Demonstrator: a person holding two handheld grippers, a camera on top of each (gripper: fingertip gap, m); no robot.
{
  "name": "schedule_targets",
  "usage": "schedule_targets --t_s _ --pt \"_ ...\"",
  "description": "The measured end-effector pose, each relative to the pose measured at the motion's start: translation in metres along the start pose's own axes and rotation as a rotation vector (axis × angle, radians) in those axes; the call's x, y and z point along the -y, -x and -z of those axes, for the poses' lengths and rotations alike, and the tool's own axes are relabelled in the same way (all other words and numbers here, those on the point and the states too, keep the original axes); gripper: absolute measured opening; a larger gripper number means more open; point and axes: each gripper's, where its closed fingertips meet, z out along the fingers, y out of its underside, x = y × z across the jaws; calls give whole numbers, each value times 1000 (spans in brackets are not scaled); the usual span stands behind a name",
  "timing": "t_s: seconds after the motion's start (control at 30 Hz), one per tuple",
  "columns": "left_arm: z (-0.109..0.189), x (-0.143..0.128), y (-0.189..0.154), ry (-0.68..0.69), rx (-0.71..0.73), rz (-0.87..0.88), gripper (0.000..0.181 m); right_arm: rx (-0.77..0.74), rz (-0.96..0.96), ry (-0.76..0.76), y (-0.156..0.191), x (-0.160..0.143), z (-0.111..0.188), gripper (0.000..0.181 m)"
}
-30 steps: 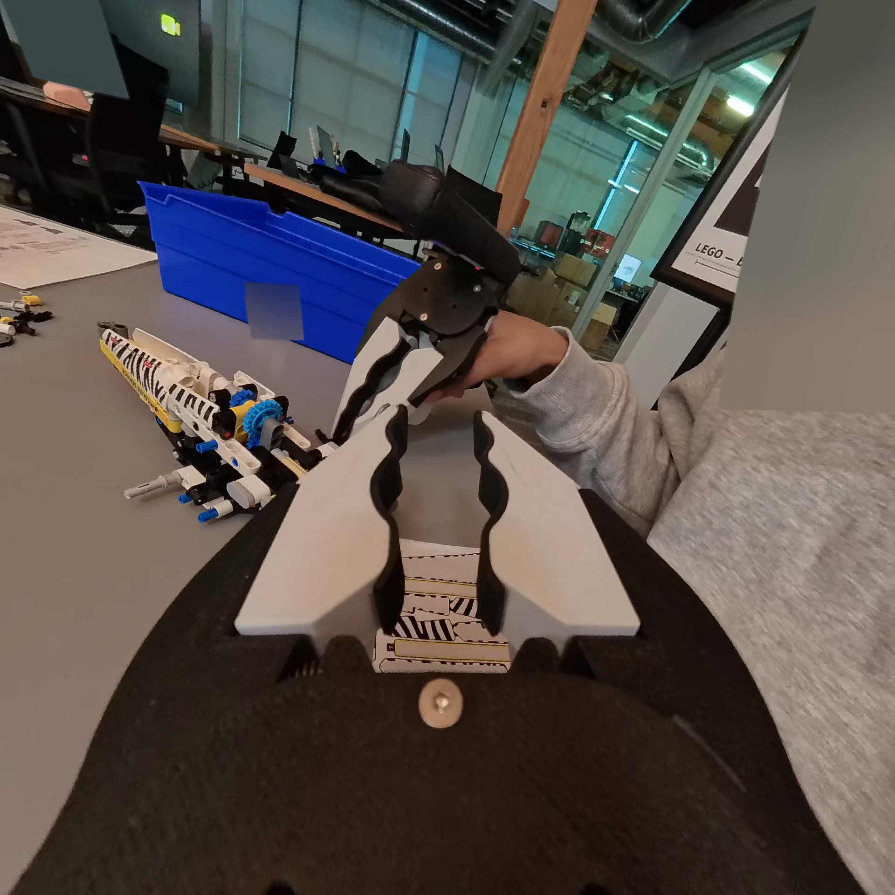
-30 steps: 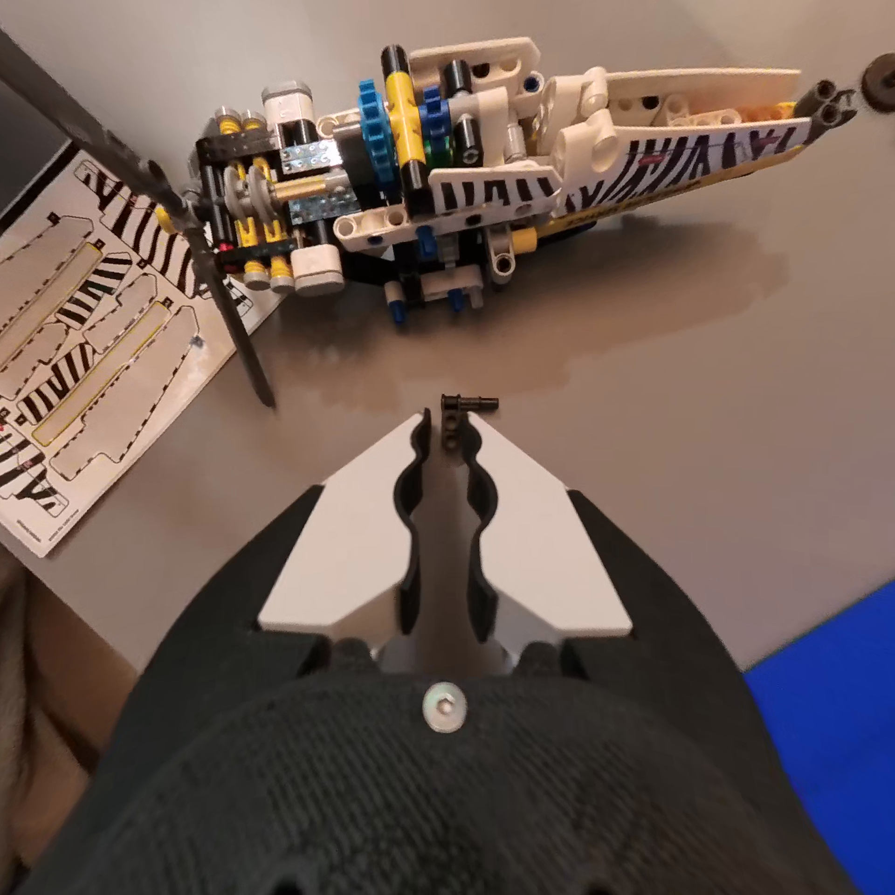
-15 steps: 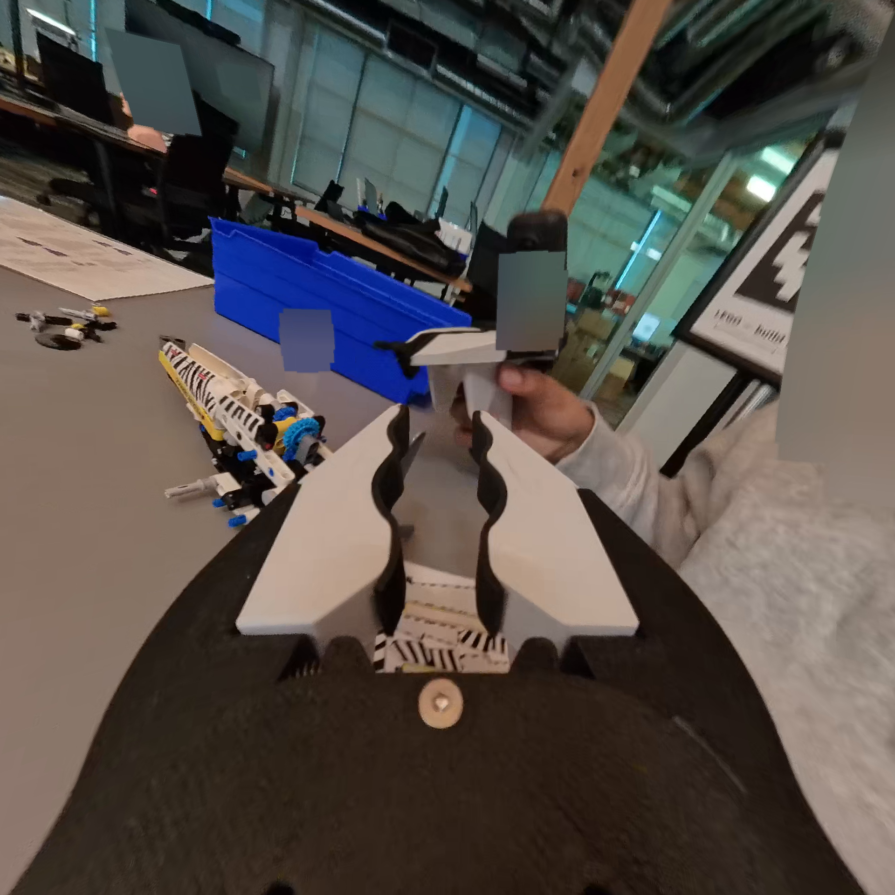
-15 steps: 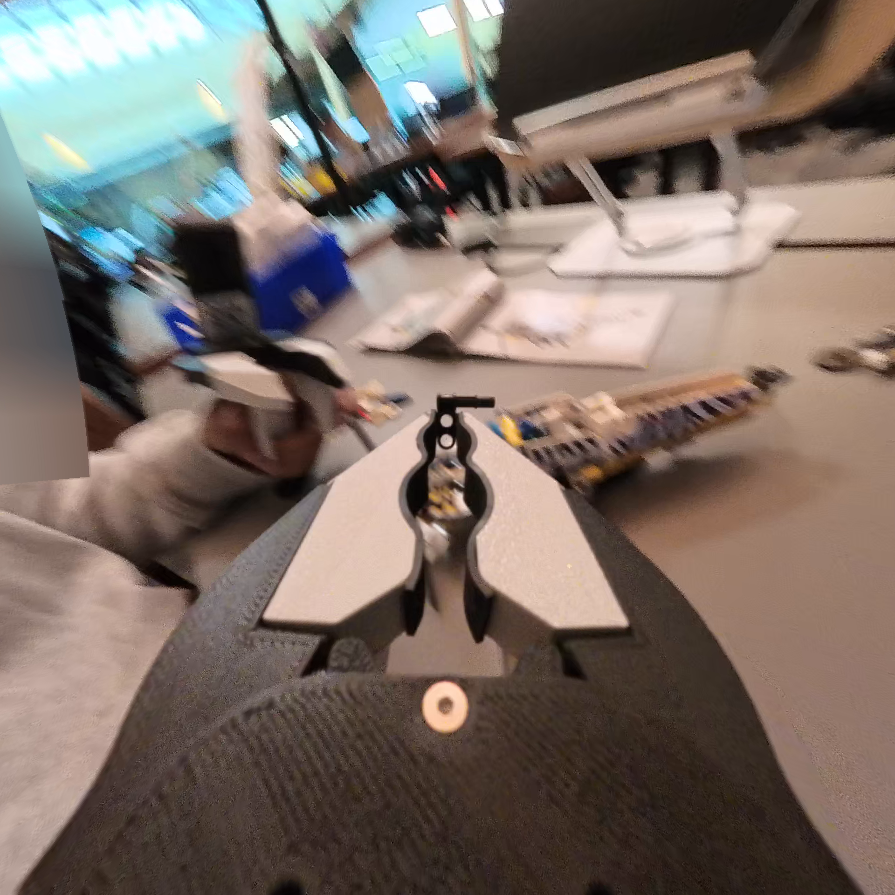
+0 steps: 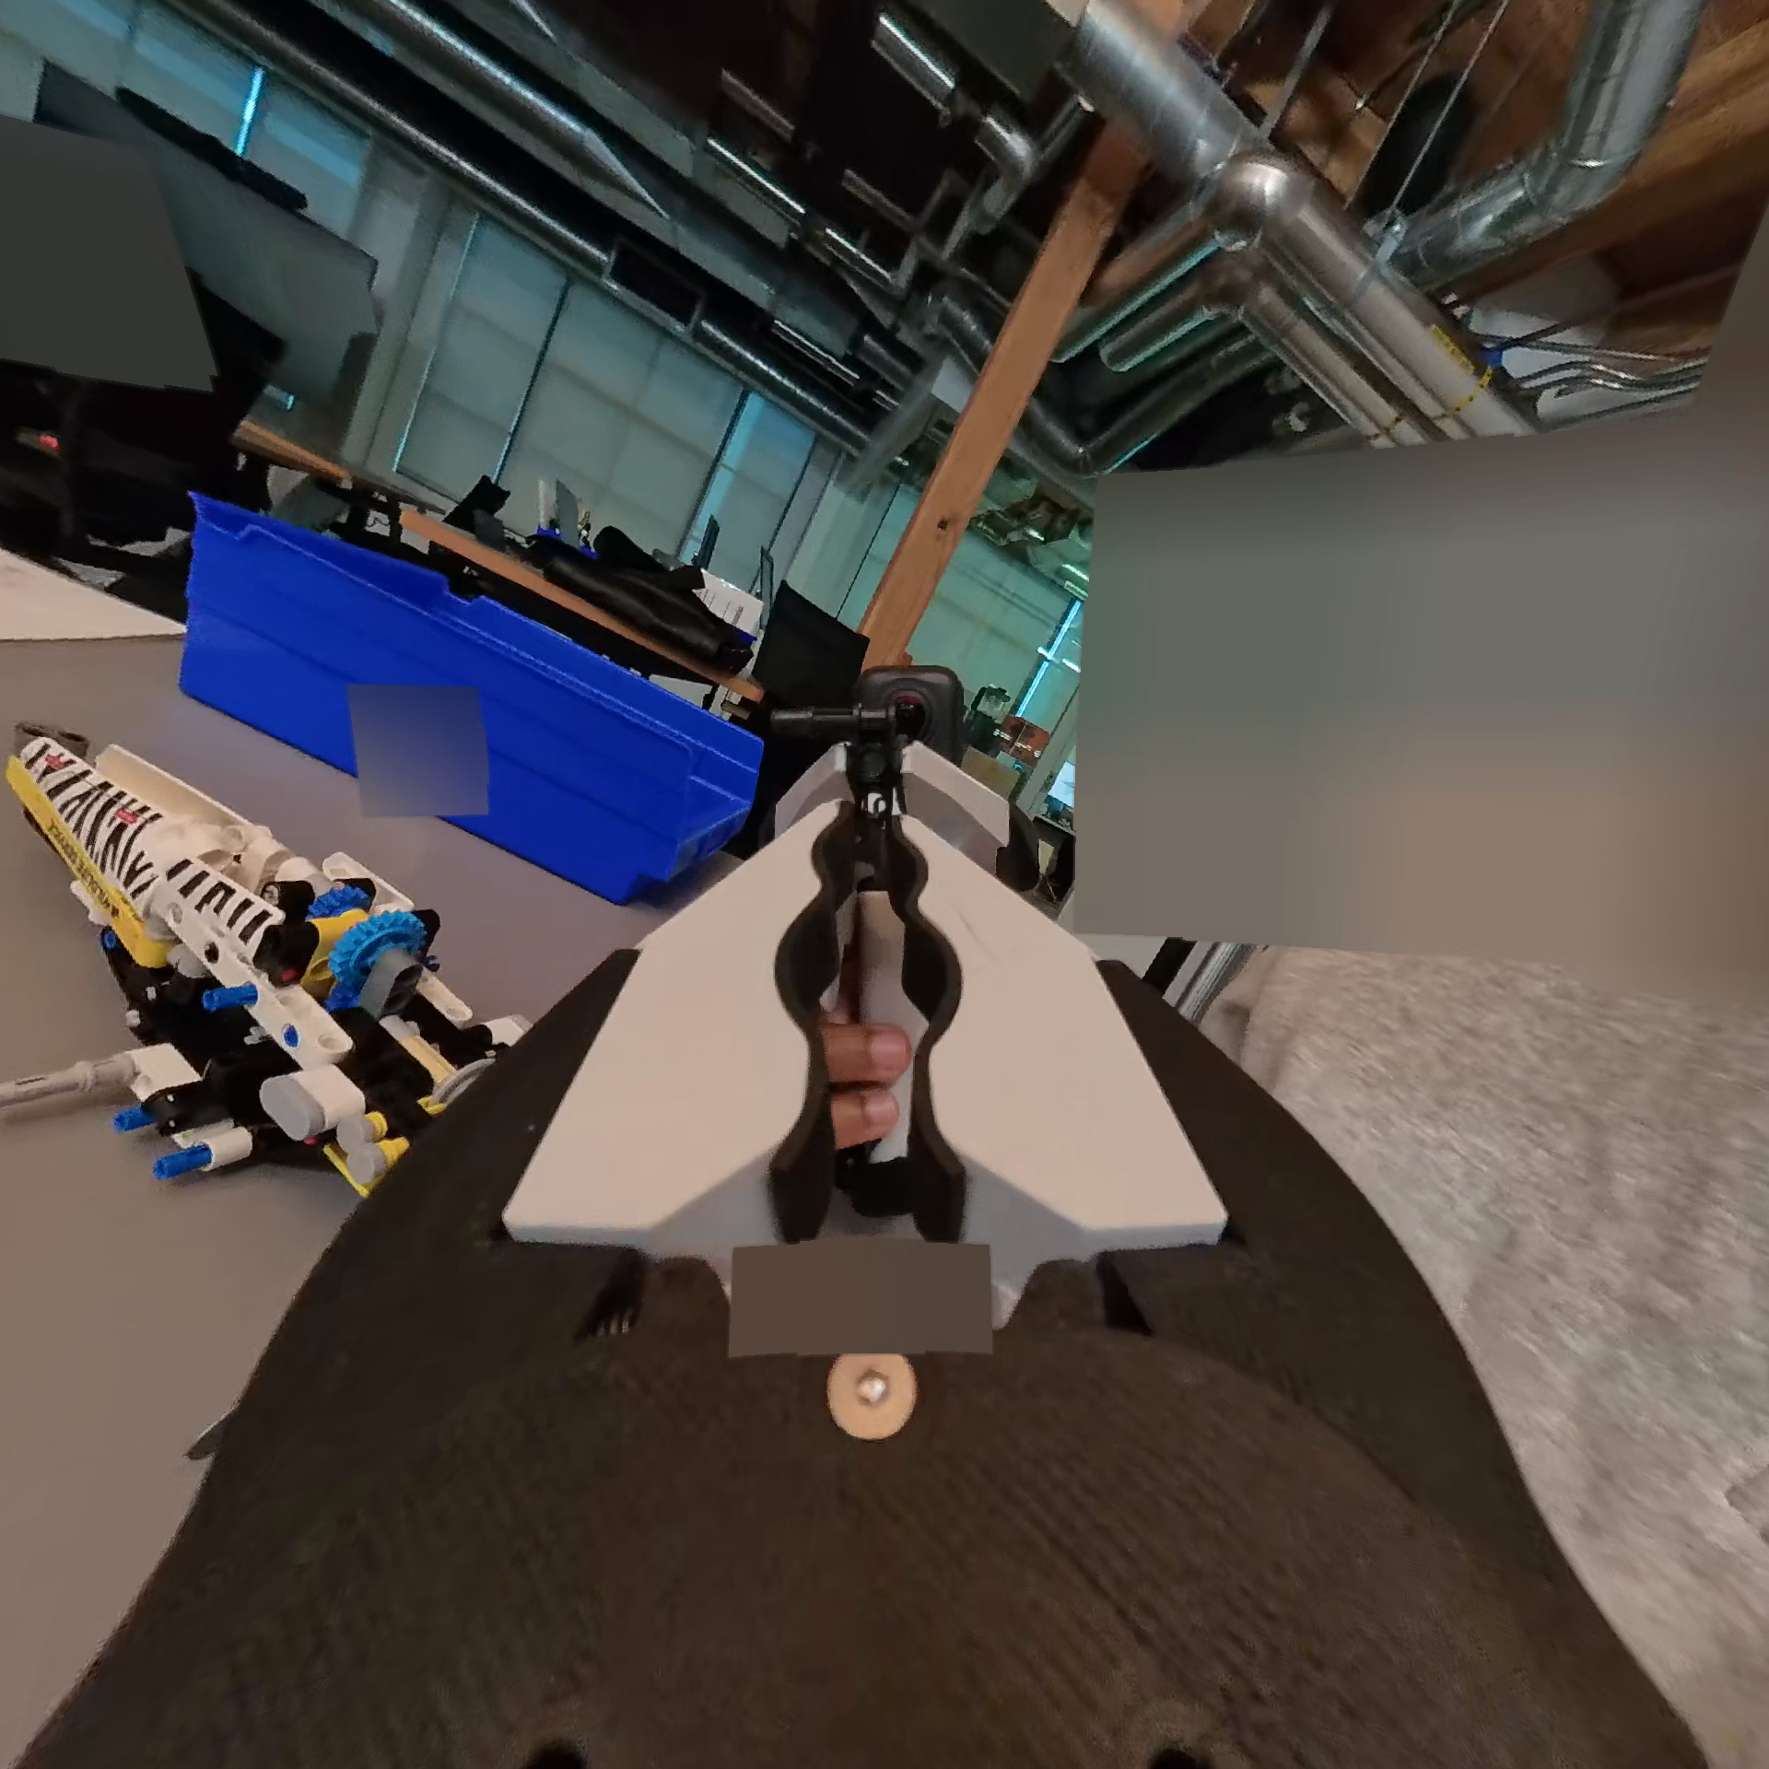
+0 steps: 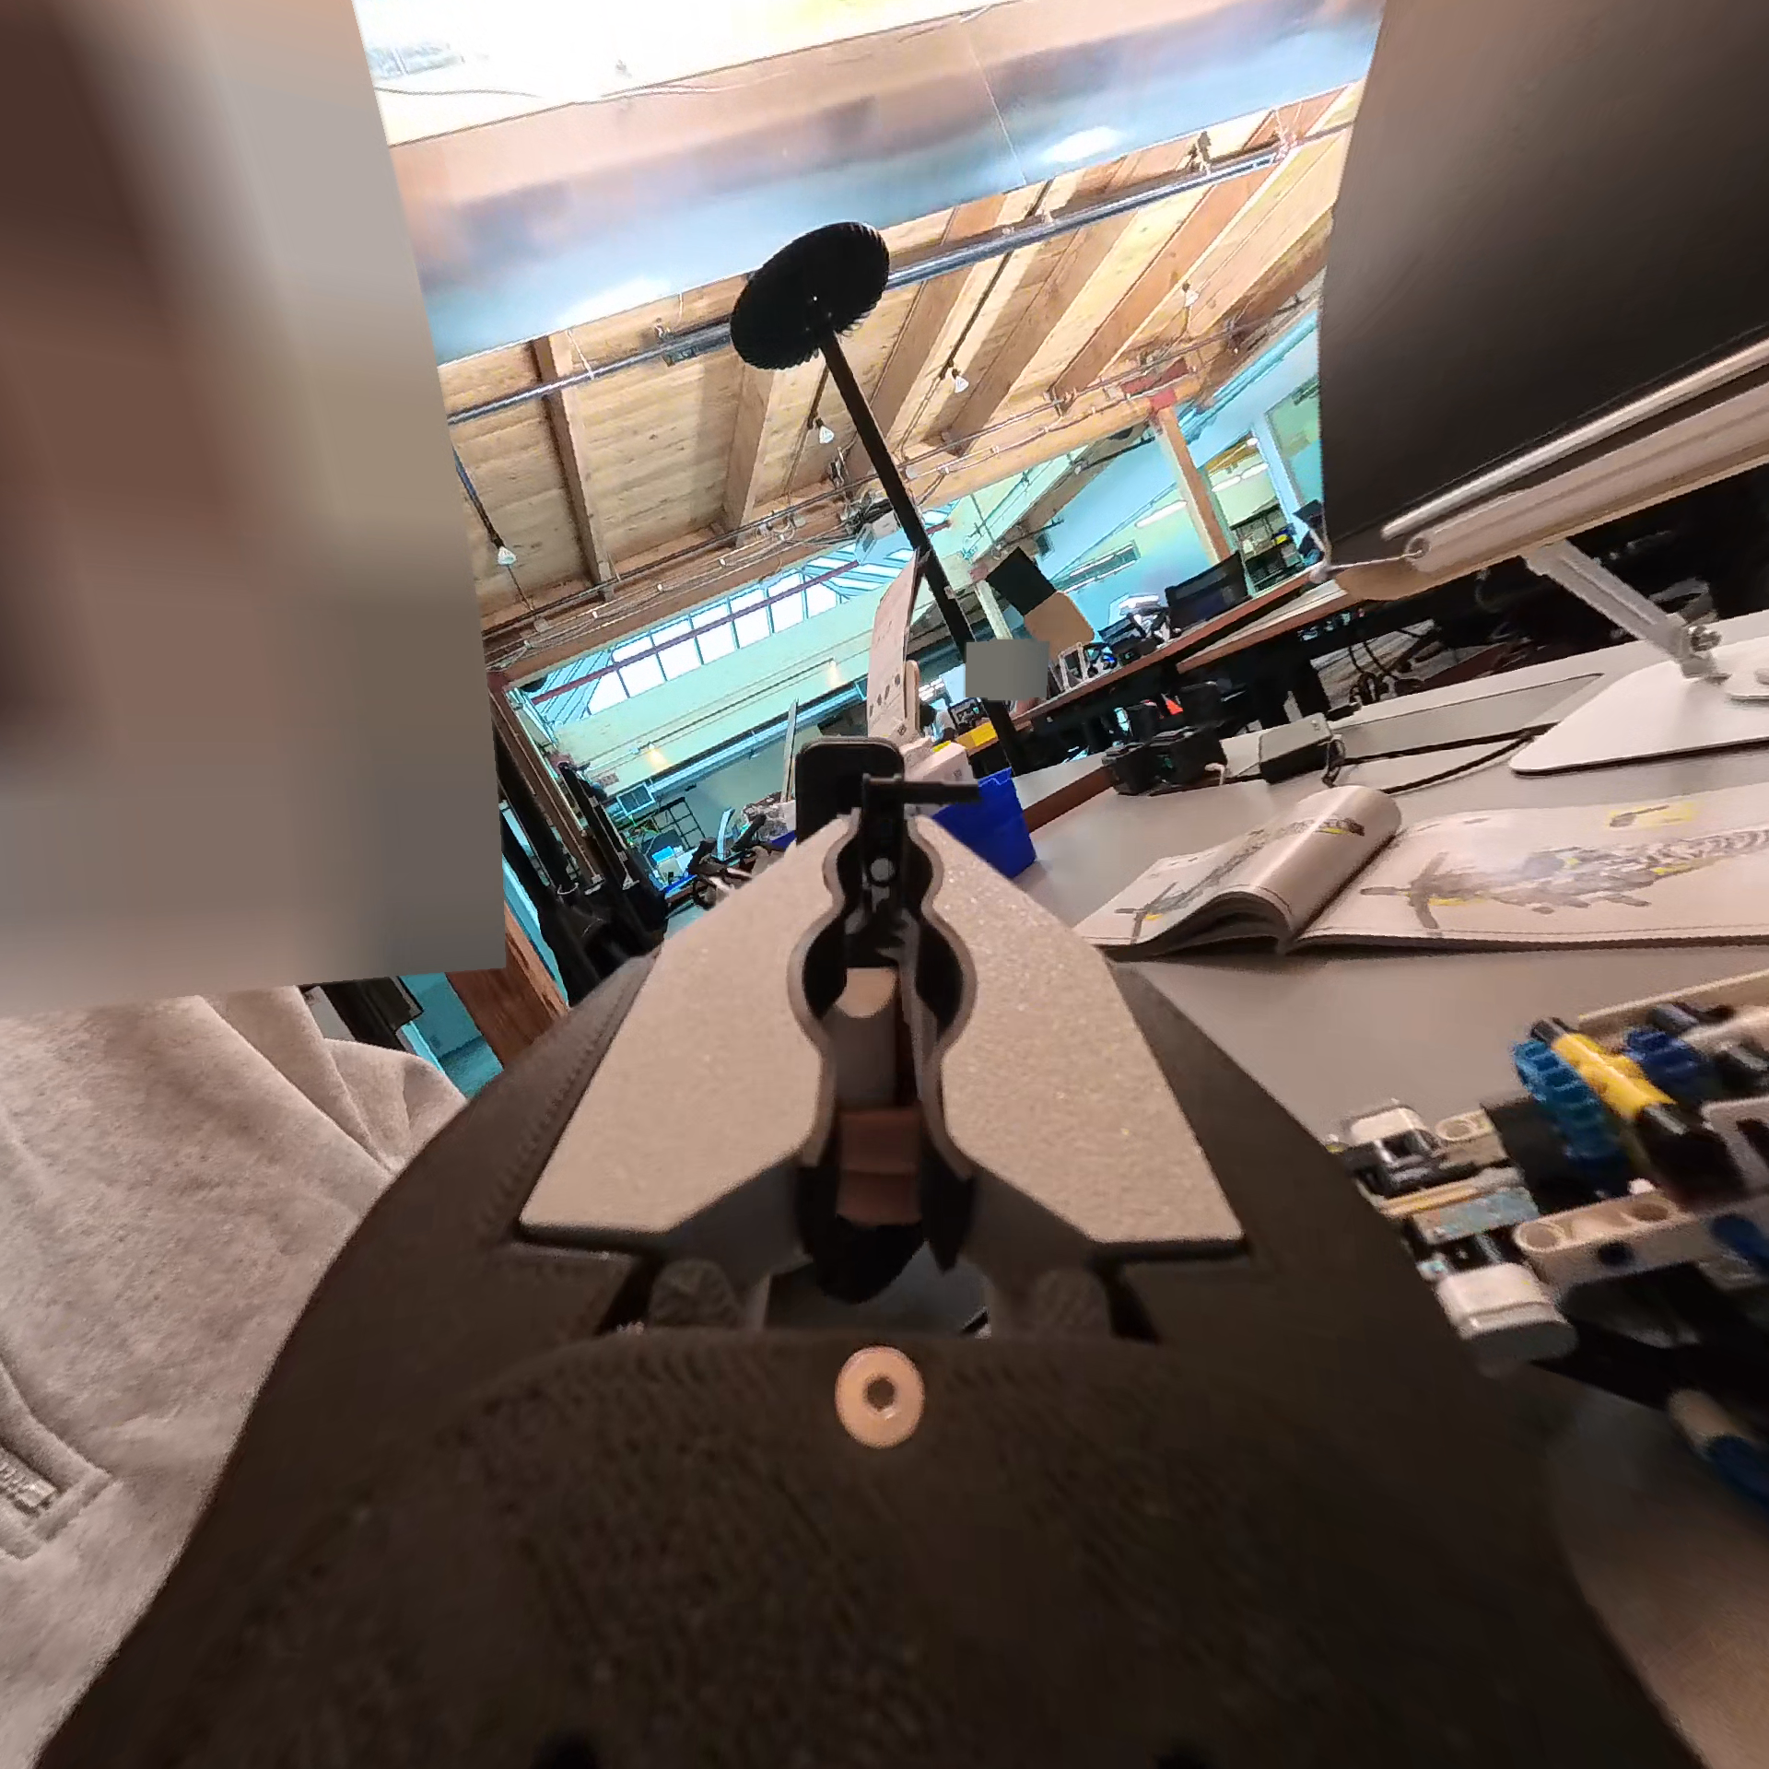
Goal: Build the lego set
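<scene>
Black and small, the connector (image 6: 881, 866) with a pin jutting from its top is up in the air, above and to the right of the zebra-striped model (image 5: 239, 938), which lies on the grey desk (image 5: 115, 1292). The right tongs (image 6: 883, 842) are clenched on the connector's shank. The left tongs (image 5: 866, 833) meet them nose to nose, their tips drawn together at the connector's end. I cannot tell whether they actually bite it.

This looks like a hand-over or a re-grip, and the danger lies there. If the right tongs let go before the left have a real pinch, the connector will likely drop beside the model or bounce toward the blue bin (image 5: 536, 727) behind it. If both sets squeeze at once, slightly out of line, the piece may twist or flick out sideways. The side pin could also catch on a pad and turn the connector, so that it no longer lines up with its hole in the model. The grip is only at the very tips, so there is little margin.
</scene>
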Motion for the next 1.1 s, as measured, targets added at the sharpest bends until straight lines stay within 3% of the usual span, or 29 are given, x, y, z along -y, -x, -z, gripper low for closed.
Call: schedule_targets --t_s 0.37,0.5,0.63,0.73,0.83,0.93,1.1 --pt "7 8 -7 -51 -72 47 0 0 83 161 3 -4 14 5" --pt "1 -1 -8 -3 -37 -30 17 15 26 153 6 -5 14 4" --pt "1 -2 -9 9 -41 -30 4 24 -11 164 8 -10 13 5" --pt "2 -3 -10 16 -63 -2 4 34 -17 199 9 -12 16 4" --pt "3 -1 -7 3 -68 43 4 33 47 229 10 -3 23 15" --pt "5 -2 -4 1 -93 132 3 28 292 275 17 13 29 20" --pt "3 -9 -7 43 -158 252 3 -23 1296 643 17 8 30 20"
